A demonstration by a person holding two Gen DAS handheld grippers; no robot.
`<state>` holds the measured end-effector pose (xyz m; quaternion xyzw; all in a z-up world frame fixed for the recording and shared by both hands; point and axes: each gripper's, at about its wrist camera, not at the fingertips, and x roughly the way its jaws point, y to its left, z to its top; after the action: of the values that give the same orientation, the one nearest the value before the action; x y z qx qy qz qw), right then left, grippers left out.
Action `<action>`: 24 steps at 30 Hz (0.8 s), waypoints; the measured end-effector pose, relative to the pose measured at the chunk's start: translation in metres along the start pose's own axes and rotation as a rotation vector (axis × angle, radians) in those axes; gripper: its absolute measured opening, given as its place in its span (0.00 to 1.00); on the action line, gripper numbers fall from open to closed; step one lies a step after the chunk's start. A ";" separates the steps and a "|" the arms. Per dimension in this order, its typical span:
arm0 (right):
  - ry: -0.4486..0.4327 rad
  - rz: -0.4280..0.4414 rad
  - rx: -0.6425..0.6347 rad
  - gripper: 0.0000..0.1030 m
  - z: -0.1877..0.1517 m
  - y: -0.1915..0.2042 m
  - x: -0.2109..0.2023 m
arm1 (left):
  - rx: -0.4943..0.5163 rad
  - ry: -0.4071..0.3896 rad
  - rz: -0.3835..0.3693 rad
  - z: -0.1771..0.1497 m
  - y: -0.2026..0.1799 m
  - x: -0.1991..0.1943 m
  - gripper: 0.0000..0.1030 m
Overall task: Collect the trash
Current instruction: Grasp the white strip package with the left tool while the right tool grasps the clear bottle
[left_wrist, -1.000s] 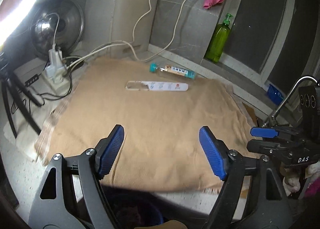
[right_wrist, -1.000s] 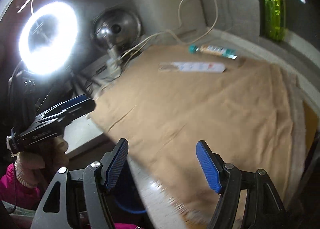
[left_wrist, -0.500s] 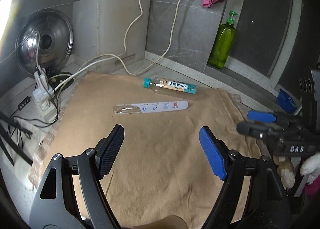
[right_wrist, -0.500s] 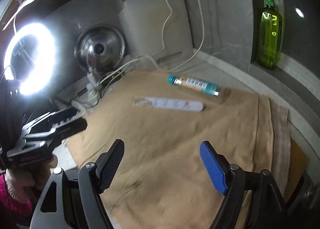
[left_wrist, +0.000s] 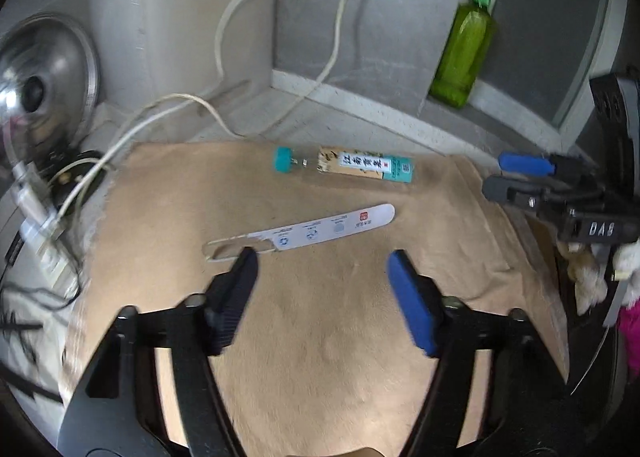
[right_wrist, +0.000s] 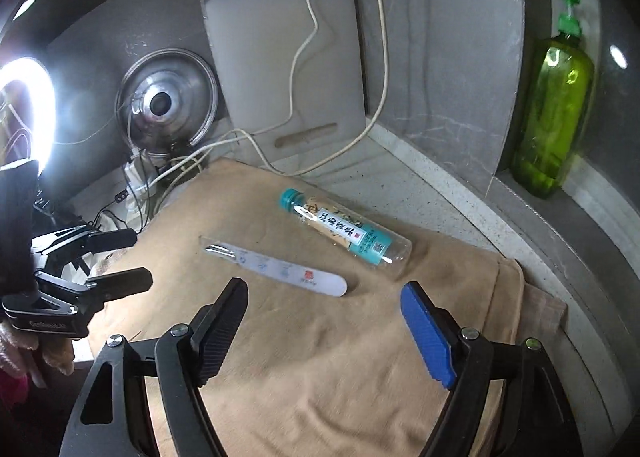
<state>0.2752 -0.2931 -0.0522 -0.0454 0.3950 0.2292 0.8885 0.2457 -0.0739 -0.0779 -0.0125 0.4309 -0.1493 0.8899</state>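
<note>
Bottle: your clear plastic bottle [right_wrist: 347, 236] with the teal cap lies on its side on the tan cloth [right_wrist: 340, 369], near the cloth's far edge.
Wrapper: your long white-and-clear wrapper [left_wrist: 300, 232] lies flat just on the near side of the bottle, apart from it.
Left claw: your left gripper [left_wrist: 320, 269] hovers over the cloth just short of the wrapper; its jaws have just been closing, yet they stand apart with nothing between them.
Right claw: your right gripper [right_wrist: 324, 305] is spread wide and empty, near the wrapper's white end.
Surroundings: a green soap bottle [right_wrist: 554, 113] stands on the ledge; a steel lid [right_wrist: 168, 101] leans against the wall.
</note>
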 end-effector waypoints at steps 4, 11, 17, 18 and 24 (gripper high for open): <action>0.047 0.021 -0.020 0.78 0.014 -0.012 0.021 | 0.083 0.090 -0.009 0.014 -0.005 0.033 0.52; 0.134 0.064 -0.090 0.78 0.038 -0.021 0.056 | 0.191 0.223 0.009 0.033 -0.005 0.087 0.52; 0.206 0.086 -0.128 0.75 0.056 -0.027 0.096 | 0.252 0.308 0.021 0.040 -0.002 0.116 0.52; 0.215 0.090 -0.132 0.75 0.058 -0.028 0.101 | 0.259 0.323 0.023 0.041 -0.001 0.121 0.52; 0.279 0.141 -0.157 0.75 0.068 -0.027 0.137 | 0.249 0.370 -0.007 0.042 0.006 0.142 0.52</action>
<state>0.4137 -0.2482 -0.1072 -0.1183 0.4976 0.3125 0.8005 0.3630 -0.1118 -0.1607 0.1237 0.5651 -0.2042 0.7897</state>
